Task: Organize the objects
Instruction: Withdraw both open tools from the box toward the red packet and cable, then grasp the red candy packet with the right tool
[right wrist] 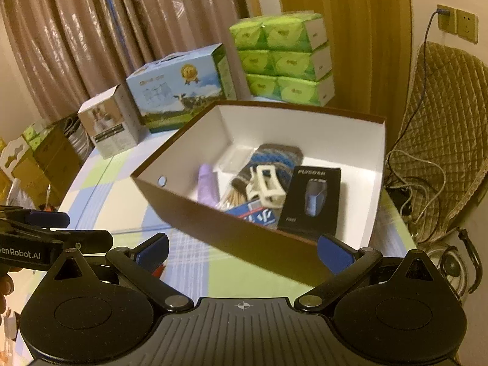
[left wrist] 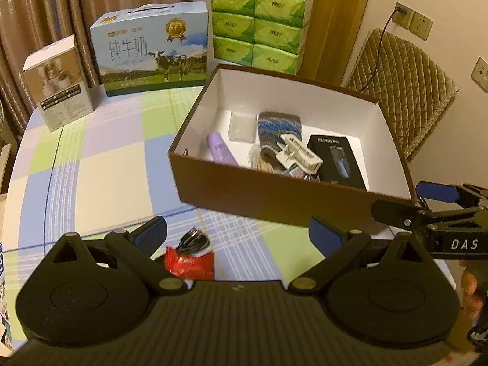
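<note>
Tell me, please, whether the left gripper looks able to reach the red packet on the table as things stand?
Probably yes. The left gripper is open, and the red packet lies on the table just below its fingers, outside the box. Only a black clip lies against it.

The left gripper's body hides part of the red packet (left wrist: 189,263); the box (right wrist: 231,238) wall hides the blue pack's (right wrist: 257,213) lower edge.
</note>
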